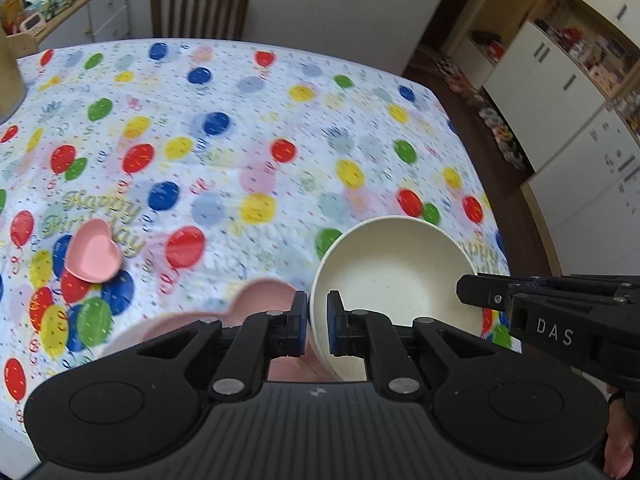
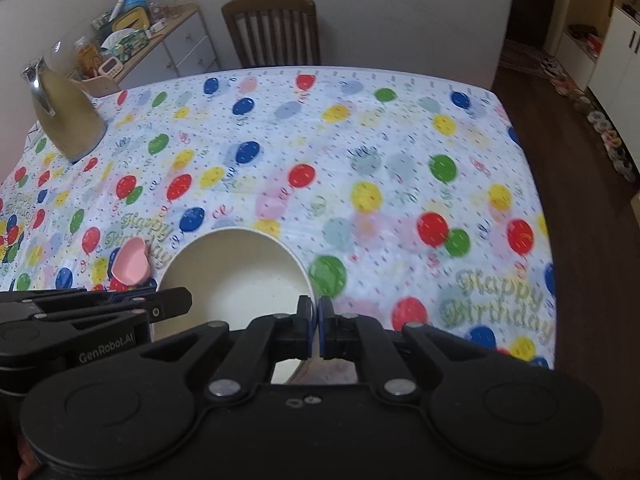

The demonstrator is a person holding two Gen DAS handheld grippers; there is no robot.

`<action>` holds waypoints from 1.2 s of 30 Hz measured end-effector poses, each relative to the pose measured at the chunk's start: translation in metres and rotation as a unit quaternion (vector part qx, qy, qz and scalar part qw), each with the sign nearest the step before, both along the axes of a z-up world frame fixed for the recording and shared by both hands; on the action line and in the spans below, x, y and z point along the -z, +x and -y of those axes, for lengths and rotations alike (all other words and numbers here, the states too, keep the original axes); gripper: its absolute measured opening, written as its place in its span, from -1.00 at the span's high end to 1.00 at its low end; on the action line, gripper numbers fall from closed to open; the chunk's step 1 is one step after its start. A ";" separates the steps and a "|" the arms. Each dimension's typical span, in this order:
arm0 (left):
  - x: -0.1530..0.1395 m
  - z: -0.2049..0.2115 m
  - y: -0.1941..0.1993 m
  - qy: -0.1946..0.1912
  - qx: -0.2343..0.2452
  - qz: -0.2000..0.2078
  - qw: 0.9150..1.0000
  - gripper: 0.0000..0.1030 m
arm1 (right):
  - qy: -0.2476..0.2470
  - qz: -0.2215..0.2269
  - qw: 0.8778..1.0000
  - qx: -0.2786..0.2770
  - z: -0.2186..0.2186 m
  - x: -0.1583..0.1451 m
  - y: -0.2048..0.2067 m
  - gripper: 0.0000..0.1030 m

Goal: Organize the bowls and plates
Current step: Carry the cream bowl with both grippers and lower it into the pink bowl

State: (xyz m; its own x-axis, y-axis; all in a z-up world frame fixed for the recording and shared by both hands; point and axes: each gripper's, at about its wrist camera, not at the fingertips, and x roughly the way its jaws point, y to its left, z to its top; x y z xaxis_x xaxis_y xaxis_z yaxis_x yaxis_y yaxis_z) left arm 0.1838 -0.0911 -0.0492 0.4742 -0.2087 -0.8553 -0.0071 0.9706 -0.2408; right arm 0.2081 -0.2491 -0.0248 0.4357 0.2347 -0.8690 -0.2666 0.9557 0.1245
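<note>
A cream bowl (image 1: 394,276) hangs tilted above the balloon tablecloth, gripped on both sides. My left gripper (image 1: 317,320) is shut on its left rim. My right gripper (image 2: 315,320) is shut on the opposite rim of the same bowl (image 2: 236,276), and its black fingers (image 1: 480,292) reach in from the right in the left wrist view. A large pink heart-shaped plate (image 1: 256,300) shows blurred beneath the left gripper, partly hidden by it. A small pink heart dish (image 1: 93,250) (image 2: 130,266) lies on the cloth to the left.
A gold kettle (image 2: 68,120) stands at the far left of the table (image 2: 360,140). A wooden chair (image 2: 272,28) is pushed in at the far side. The table's right edge drops to dark floor (image 2: 580,200), with white cabinets (image 1: 560,80) beyond.
</note>
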 end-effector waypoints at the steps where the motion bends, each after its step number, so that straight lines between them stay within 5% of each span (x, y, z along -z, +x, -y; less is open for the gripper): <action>1: 0.001 0.007 -0.004 -0.001 0.010 -0.001 1.000 0.82 | 0.000 -0.002 1.000 0.007 0.007 0.001 -0.005 0.95; 16: 0.038 0.088 -0.032 0.007 0.111 -0.050 0.993 0.82 | 0.007 -0.039 0.992 0.117 0.095 0.031 -0.061 0.92; 36: 0.059 0.092 -0.028 0.023 0.112 -0.073 0.991 0.82 | 0.009 -0.058 0.990 0.128 0.101 0.060 -0.060 0.93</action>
State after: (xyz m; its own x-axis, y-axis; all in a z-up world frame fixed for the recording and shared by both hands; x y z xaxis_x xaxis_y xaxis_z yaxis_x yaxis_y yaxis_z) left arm 0.1560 -0.1833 -0.1078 0.2921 -0.2532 -0.9223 0.1778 0.9619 -0.2078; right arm 0.1479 -0.3498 -0.0850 0.3804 0.1457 -0.9133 0.0012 0.9874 0.1581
